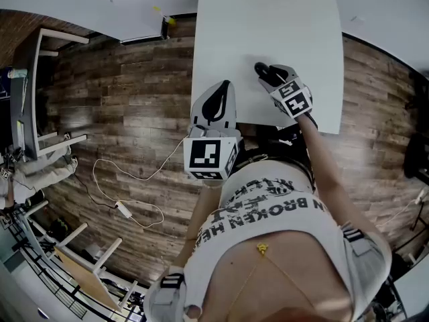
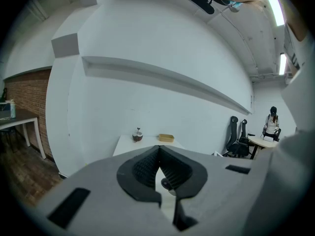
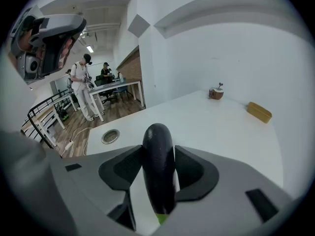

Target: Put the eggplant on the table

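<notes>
Head view: left gripper (image 1: 216, 106) held level at the near edge of the table (image 1: 268, 25), jaws together on nothing. Beyond it the right gripper (image 1: 267, 74) tilts down above the table, clamped on the eggplant (image 3: 158, 166). At the far end stand a brown pot (image 3: 215, 93) and a yellow tray (image 3: 259, 112), contents unclear.

Illumination is bright, even and cool white in all three views. The source is the ceiling strip lights (image 2: 275, 9), seen at top right of the left gripper view and blown out to pure white. The table (image 1: 268, 39) is close to overexposed in the head view, so little surface detail survives. Shadows are soft and faint. The eggplant (image 3: 158, 166) shows a dull sheen on its upper end. Fisheye bending is strong throughout, and both gripper views have black vignetted corners. The near foreground is slightly soft; the distant people (image 3: 83, 90) are small and low in detail.
</notes>
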The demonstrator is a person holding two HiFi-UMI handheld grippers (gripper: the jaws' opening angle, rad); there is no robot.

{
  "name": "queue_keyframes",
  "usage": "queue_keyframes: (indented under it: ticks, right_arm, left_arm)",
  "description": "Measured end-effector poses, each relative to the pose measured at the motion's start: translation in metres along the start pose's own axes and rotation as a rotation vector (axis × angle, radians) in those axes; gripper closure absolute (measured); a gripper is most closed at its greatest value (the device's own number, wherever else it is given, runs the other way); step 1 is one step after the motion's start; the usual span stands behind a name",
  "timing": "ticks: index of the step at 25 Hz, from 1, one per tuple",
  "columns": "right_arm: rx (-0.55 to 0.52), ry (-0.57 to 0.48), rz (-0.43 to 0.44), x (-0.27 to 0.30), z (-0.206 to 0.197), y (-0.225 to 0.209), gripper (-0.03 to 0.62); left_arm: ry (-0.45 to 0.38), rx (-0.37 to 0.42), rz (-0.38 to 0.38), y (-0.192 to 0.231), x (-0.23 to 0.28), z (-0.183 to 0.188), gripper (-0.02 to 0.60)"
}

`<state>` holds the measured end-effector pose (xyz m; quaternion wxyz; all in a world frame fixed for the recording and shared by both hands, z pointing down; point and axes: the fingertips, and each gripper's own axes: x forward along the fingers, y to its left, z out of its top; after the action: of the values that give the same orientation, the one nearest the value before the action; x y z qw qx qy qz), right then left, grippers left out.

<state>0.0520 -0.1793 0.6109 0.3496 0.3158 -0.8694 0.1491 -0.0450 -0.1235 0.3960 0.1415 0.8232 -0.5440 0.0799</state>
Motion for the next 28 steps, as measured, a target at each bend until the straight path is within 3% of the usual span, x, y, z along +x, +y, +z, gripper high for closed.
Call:
queue_keyframes:
  ticks: [28]
  right_arm:
    - [-0.017,0.159,-0.007,0.032,-0.052,-0.017,0.387]
  left_arm:
    - [0.024,-0.003,-0.006,0.004,-0.007,-0.01,0.583]
